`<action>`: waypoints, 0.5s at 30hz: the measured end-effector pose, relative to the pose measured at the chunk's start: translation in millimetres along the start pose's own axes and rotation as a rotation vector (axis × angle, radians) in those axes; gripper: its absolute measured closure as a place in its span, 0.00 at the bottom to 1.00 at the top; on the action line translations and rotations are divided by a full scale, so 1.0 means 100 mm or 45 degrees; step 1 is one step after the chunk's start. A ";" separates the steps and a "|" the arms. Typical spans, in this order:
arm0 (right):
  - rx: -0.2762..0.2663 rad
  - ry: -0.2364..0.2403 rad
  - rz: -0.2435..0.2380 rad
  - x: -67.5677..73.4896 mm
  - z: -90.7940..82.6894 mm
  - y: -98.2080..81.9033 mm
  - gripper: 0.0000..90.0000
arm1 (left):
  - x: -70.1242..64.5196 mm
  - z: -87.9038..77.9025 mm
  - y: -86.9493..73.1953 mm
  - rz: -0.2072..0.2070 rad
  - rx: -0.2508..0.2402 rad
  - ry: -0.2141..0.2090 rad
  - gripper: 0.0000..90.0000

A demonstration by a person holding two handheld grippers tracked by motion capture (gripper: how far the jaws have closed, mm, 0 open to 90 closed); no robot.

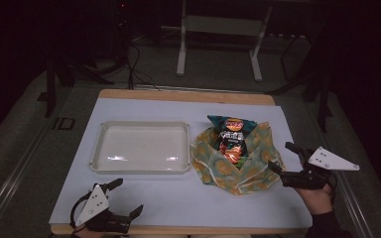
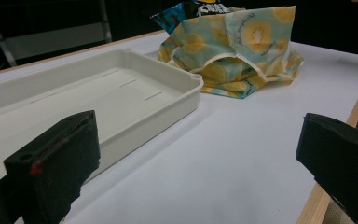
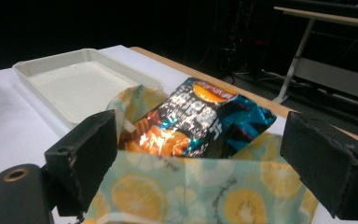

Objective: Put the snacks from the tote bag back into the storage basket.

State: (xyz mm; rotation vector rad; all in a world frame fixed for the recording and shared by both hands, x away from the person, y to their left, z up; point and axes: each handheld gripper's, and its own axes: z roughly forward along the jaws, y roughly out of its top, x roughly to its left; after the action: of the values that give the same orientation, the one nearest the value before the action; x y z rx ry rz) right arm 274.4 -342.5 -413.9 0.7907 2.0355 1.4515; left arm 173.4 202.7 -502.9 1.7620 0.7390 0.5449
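— How far along are you?

— Hardly started, I'd say. The shiny blue crisp packet (image 1: 232, 140) sits upright inside the yellow lemon-print cloth bag (image 1: 250, 171), right of the empty shallow cream plastic tray (image 1: 141, 167). My right tongs (image 1: 286, 157) are spread apart, just beside the bag's right edge, gripping nothing.

— And the left?

— My left tongs (image 1: 126, 196) gape empty near the surface's (image 1: 188, 201) front edge. Plenty of bare room there.

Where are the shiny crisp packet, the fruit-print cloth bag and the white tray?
Shiny dark crisp packet (image 3: 200, 121): right gripper view, its front.
Fruit-print cloth bag (image 1: 258, 163): high view, right flap.
White plastic tray (image 1: 141, 147): high view, bare floor.
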 end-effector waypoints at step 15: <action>-0.001 0.068 -0.018 -0.19 0.24 0.35 0.15 | -0.02 0.02 0.00 0.024 0.006 -0.014 0.00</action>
State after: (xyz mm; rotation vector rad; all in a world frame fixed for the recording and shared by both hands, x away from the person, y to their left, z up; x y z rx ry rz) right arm 310.5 -331.5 -386.4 0.7435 2.0760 1.4802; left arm 173.7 199.9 -503.1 1.7764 0.7170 0.5462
